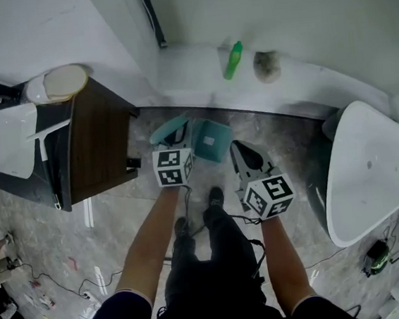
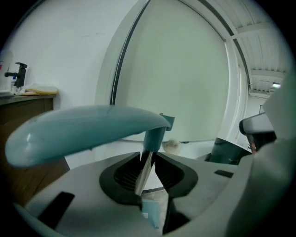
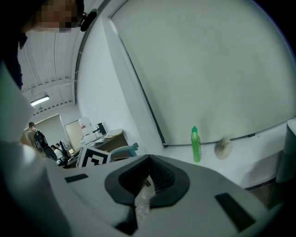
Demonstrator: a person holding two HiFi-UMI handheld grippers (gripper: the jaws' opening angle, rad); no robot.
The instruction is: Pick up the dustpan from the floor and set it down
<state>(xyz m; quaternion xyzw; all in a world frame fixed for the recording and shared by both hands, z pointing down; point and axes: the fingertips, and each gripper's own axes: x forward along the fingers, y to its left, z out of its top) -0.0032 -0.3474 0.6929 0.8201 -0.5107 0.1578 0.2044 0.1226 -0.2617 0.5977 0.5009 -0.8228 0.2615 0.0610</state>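
Note:
A teal dustpan (image 1: pixel 210 140) hangs in front of my feet, its pan tilted over the marble floor; whether it touches the floor I cannot tell. My left gripper (image 1: pixel 182 147) is shut on the dustpan's thin metal shaft (image 2: pixel 145 170), just under the teal grip (image 2: pixel 83 132) that fills the left gripper view. A bit of the teal pan (image 2: pixel 152 210) shows below the jaws of the left gripper (image 2: pixel 147 169). My right gripper (image 1: pixel 237 148) is beside the pan on the right, apart from it. In the right gripper view, the right gripper (image 3: pixel 147 185) is shut on a crumpled clear scrap (image 3: pixel 142 199).
A dark wooden cabinet (image 1: pixel 95 148) with a white basin (image 1: pixel 14 139) stands at the left. A green bottle (image 1: pixel 233 60) and a grey ball (image 1: pixel 266 65) sit on the white ledge ahead. A white tub (image 1: pixel 367 166) is at the right. Cables lie on the floor.

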